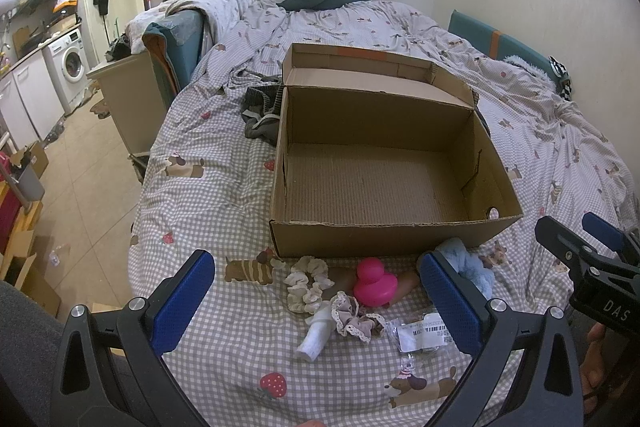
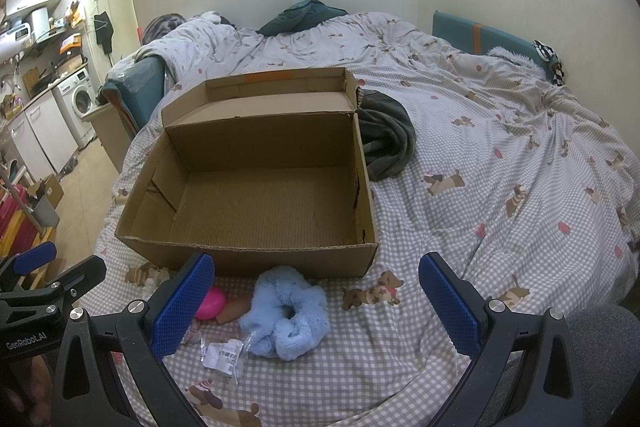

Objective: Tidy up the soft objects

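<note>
Both grippers gape wide, holding nothing: left gripper, right gripper. The box sits at twelve o'clock; duck, cream scrunchie and blue scrunchie lie before it, with perhaps a rolled sock.

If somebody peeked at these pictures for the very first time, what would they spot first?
Probably the big open brown cardboard box, sitting empty in the middle of the checked puppy-print bedspread. Just in front of it lie a bright pink rubber duck and a fluffy light-blue scrunchie, with both grippers open above them.
</note>
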A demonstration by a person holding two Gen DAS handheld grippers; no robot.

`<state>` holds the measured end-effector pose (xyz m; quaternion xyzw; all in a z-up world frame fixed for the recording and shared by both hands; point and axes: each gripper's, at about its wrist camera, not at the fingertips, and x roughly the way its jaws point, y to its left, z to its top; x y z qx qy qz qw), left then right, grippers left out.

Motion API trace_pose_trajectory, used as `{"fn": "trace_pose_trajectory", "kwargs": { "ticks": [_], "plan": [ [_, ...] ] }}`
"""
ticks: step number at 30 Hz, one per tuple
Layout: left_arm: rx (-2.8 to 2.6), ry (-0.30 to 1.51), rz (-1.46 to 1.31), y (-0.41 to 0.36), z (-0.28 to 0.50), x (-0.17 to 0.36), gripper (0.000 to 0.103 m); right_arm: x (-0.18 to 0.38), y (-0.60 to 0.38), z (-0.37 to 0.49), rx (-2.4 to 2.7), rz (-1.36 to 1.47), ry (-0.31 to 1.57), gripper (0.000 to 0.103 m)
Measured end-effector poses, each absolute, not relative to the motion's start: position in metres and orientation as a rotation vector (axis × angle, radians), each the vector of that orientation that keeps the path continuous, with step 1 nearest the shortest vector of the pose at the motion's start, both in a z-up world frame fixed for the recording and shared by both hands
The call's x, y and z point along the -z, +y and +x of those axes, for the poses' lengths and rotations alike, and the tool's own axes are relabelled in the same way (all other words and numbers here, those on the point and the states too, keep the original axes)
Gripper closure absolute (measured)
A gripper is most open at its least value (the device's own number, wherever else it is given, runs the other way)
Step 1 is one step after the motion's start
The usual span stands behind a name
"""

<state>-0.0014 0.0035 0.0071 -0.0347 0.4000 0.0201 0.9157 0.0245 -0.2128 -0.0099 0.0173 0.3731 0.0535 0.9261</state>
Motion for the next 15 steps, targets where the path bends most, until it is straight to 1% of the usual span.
{"fn": "trace_pose_trajectory", "kwargs": {
  "ticks": [15],
  "plan": [
    [-0.042,0.823,-0.070,0.0038,-0.0016,-0.0077,0.000,0.0099,-0.2120,0.0247,-0.110,0.035,0.765,0.000]
  ]
}}
